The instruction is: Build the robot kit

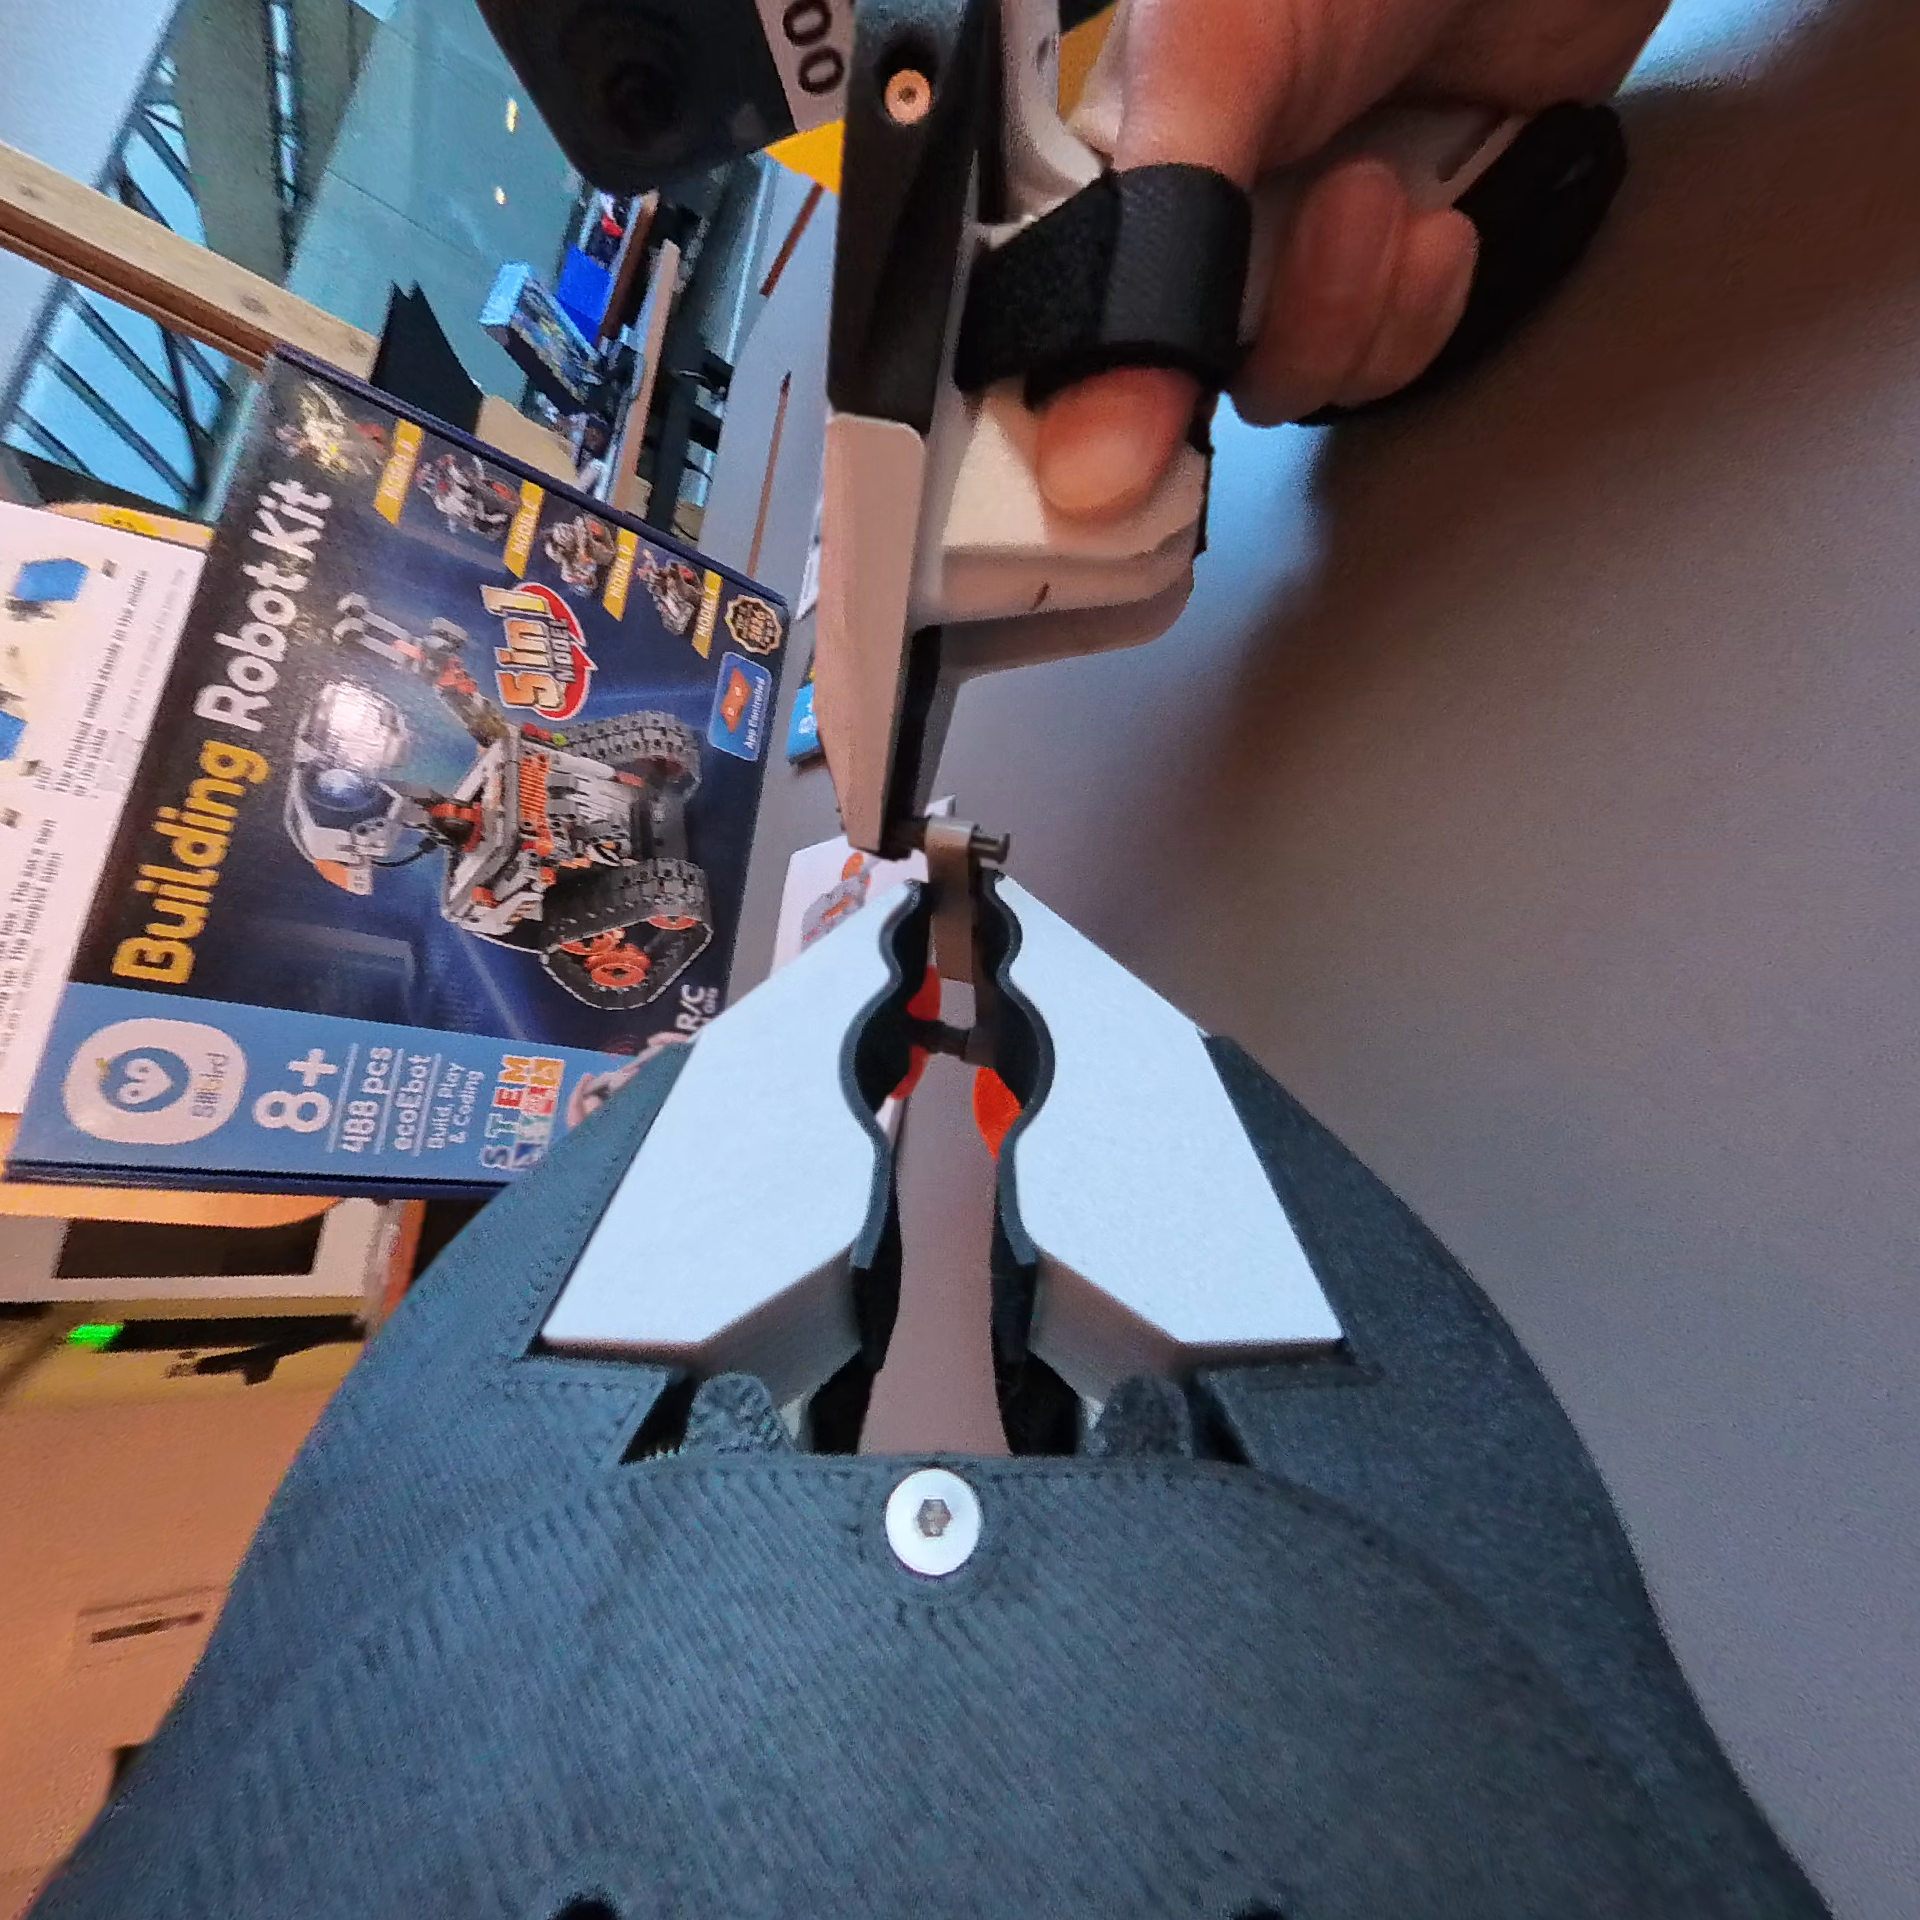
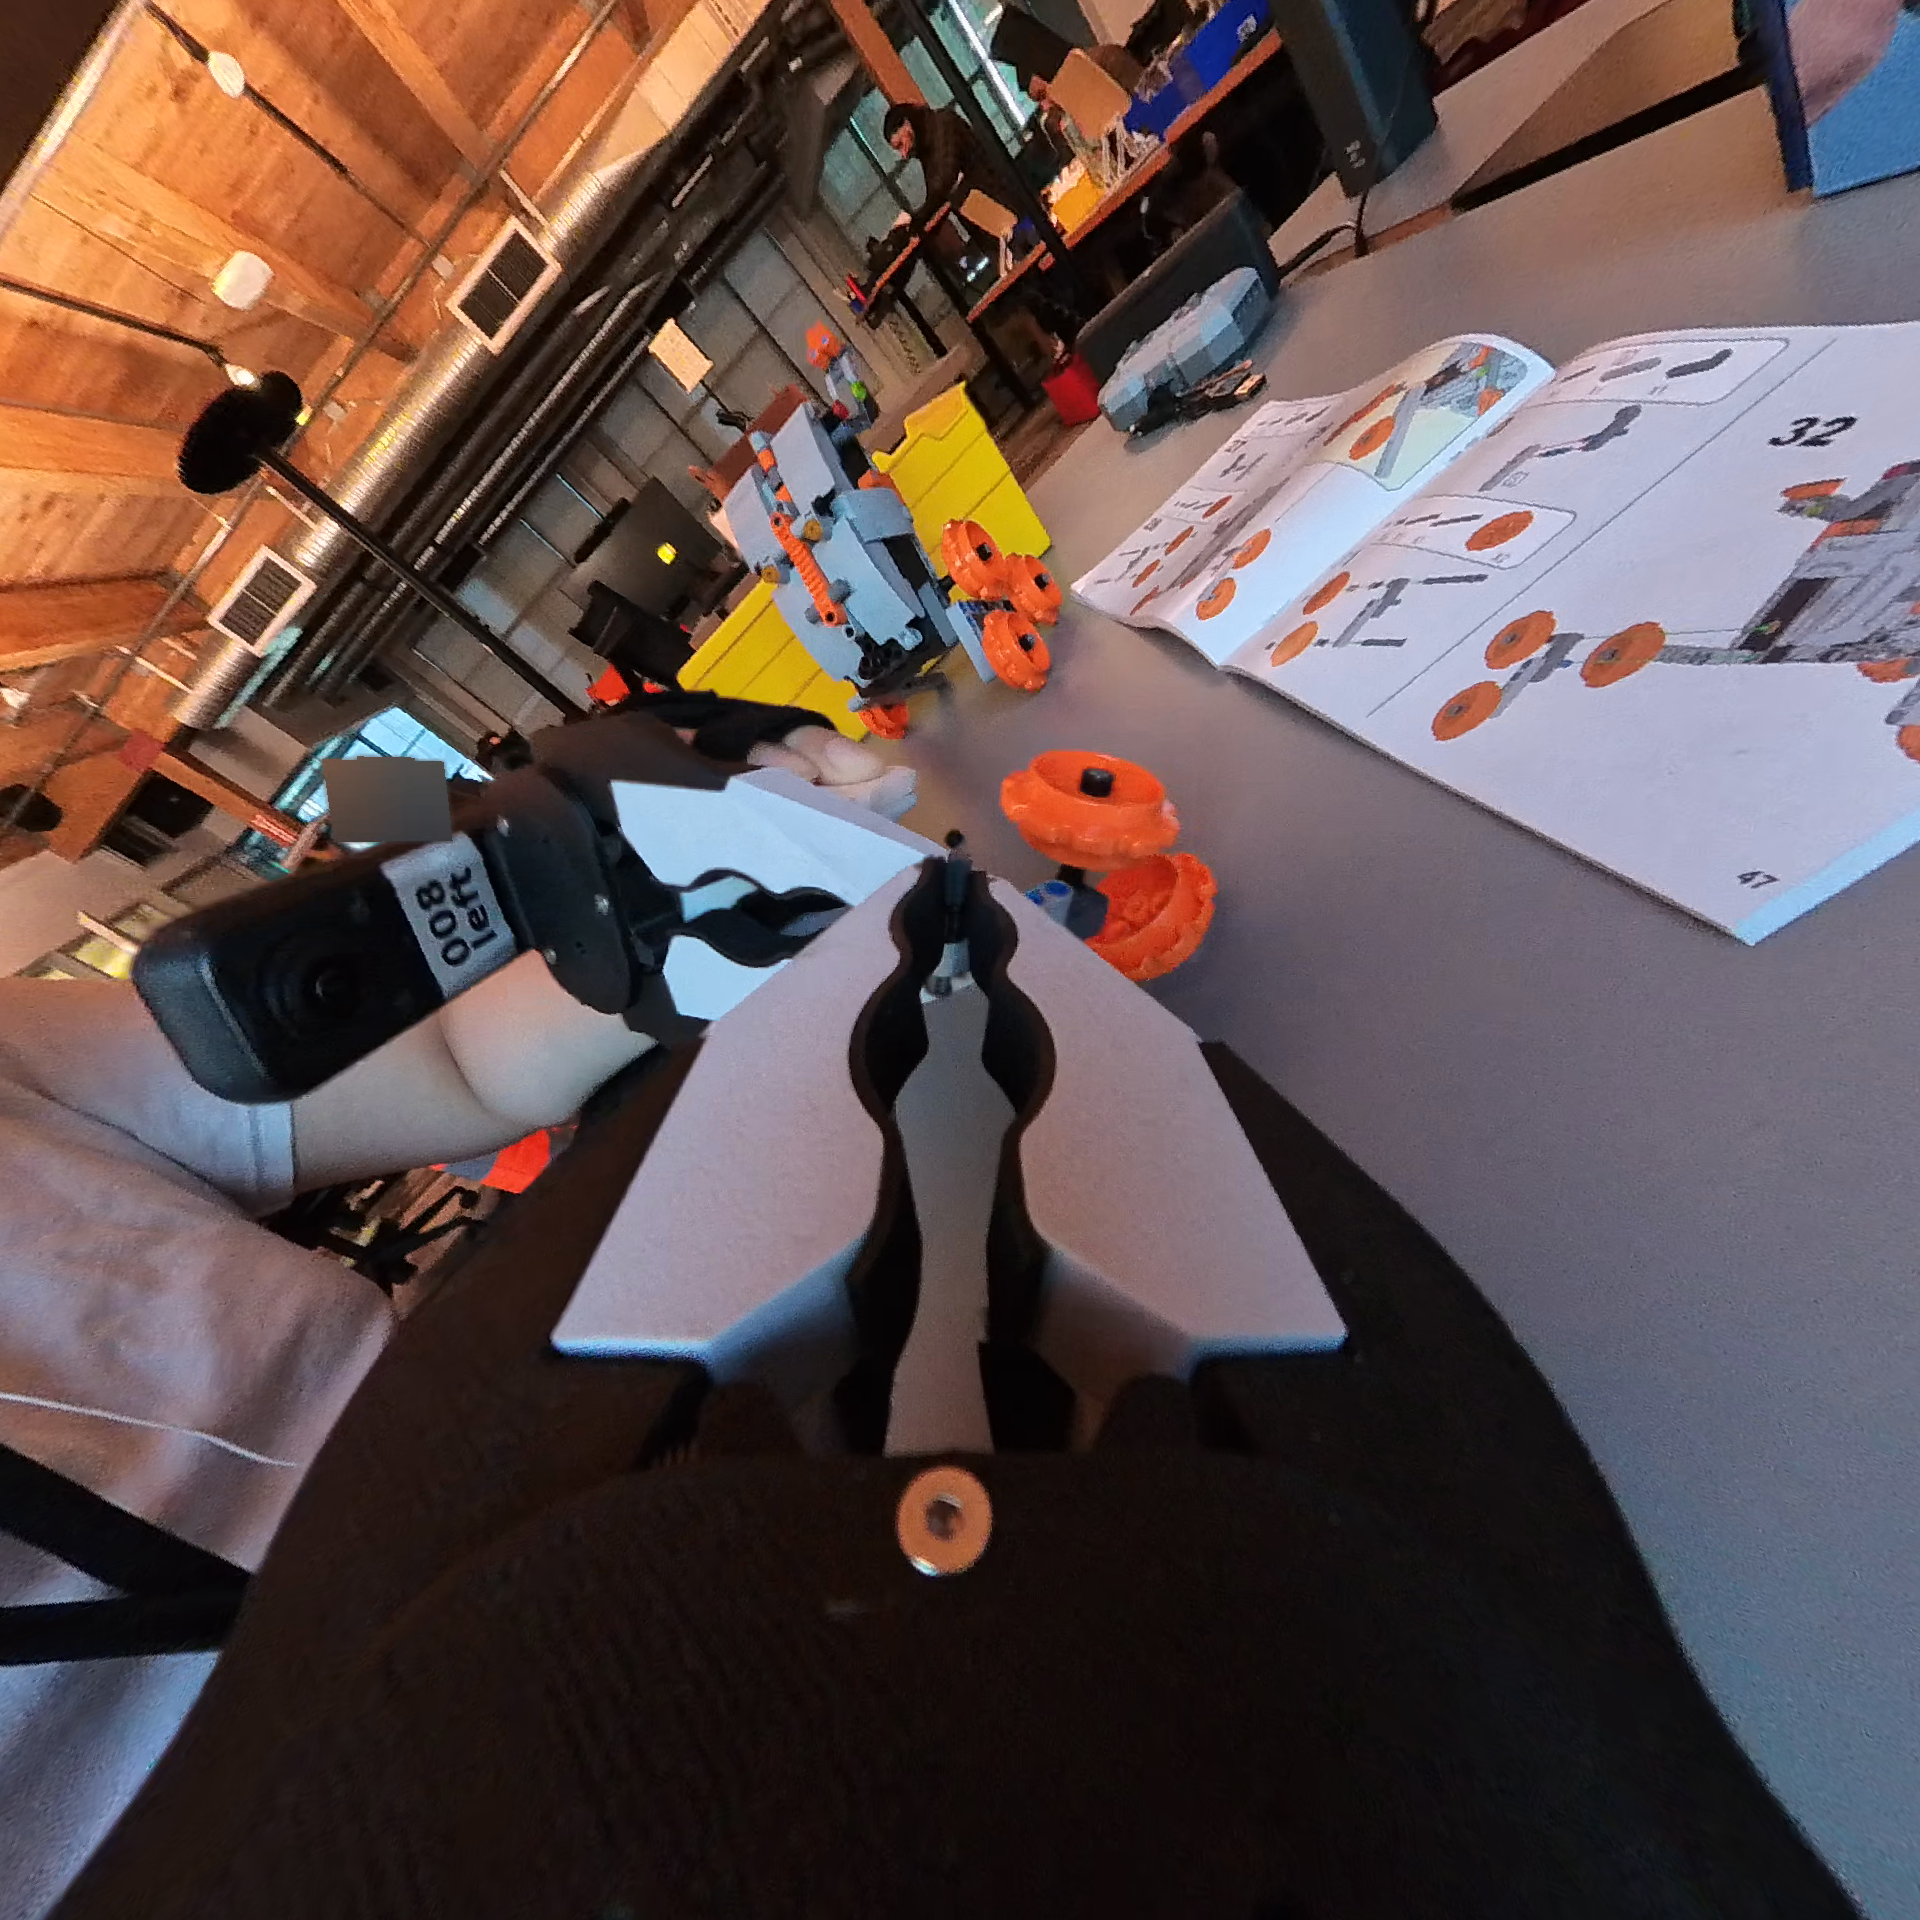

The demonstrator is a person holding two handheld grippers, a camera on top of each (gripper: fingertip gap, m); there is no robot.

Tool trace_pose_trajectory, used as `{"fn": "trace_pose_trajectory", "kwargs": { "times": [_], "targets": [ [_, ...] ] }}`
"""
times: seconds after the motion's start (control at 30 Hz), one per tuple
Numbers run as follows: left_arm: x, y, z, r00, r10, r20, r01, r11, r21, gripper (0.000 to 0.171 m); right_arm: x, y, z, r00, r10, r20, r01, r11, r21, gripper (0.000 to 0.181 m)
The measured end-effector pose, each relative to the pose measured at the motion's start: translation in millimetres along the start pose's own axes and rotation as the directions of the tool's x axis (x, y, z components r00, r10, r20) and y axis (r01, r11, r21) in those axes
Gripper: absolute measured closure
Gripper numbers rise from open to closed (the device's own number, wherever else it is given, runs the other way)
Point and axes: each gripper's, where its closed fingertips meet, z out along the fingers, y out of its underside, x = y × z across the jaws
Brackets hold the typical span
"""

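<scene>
Where the left gripper [image 1: 956,914] narrows to its tips, a small grey beam [image 1: 961,935] with dark pins is pinched between the closed, wavy black-lined jaws. In the left wrist view the upper pin of that beam is met by the tip of the right gripper [image 1: 894,831], which comes in from above, held by a hand [image 1: 1299,208] with a black strap over one finger. Orange parts show only as slivers behind the jaws here.

From the right wrist view the right gripper [image 2: 951,894] is seen clamped on a thin dark pin [image 2: 954,883], with the left gripper [image 2: 727,914] beside it at the left; whether the grey beam lies between them cannot be told from this side. Just beyond the tips, two orange ribbed wheels [image 2: 1122,862] joined on a short axle are shown lying on the table [image 2: 1455,1143], a detail mostly hidden in the other view.

Both gripper bodies are of ridged, black printed plastic with smooth pale finger plates and a hex screw. A partly built grey and orange model [image 2: 852,561] stands farther off beside yellow bins [image 2: 966,468], and an open instruction booklet [image 2: 1507,582] lies at the right. A blue kit box [image 1: 416,790] is propped upright at the left in the left wrist view. The table is matt grey; timber ceiling and ducts are seen above.
</scene>
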Motion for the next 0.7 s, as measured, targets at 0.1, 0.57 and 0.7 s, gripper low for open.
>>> {"fn": "trace_pose_trajectory", "kwargs": {
  "times": [0.1, 0.57, 0.7],
  "targets": [
    [-2.4, -0.7, -3.7, 1.000, -0.004, 0.010, 0.004, 1.000, 0.017, 0.164, -2.1, -1.9, -1.4, 0.999, 0.023, 0.030, -0.023, 1.000, 0.006, 0.175],
    [-4.8, -23.0, -17.3, 0.876, -0.422, -0.232, 0.460, 0.876, 0.144, 0.146, -9.1, -5.1, -3.7, 0.993, 0.059, 0.102, -0.060, 0.998, 0.014, 0.177],
    [-5.9, -20.2, -17.5, 0.856, -0.449, -0.256, 0.494, 0.857, 0.148, 0.149, -15.1, -5.2, -1.8, 0.987, 0.070, 0.146, -0.072, 0.997, 0.010, 0.177]
  ]
}}
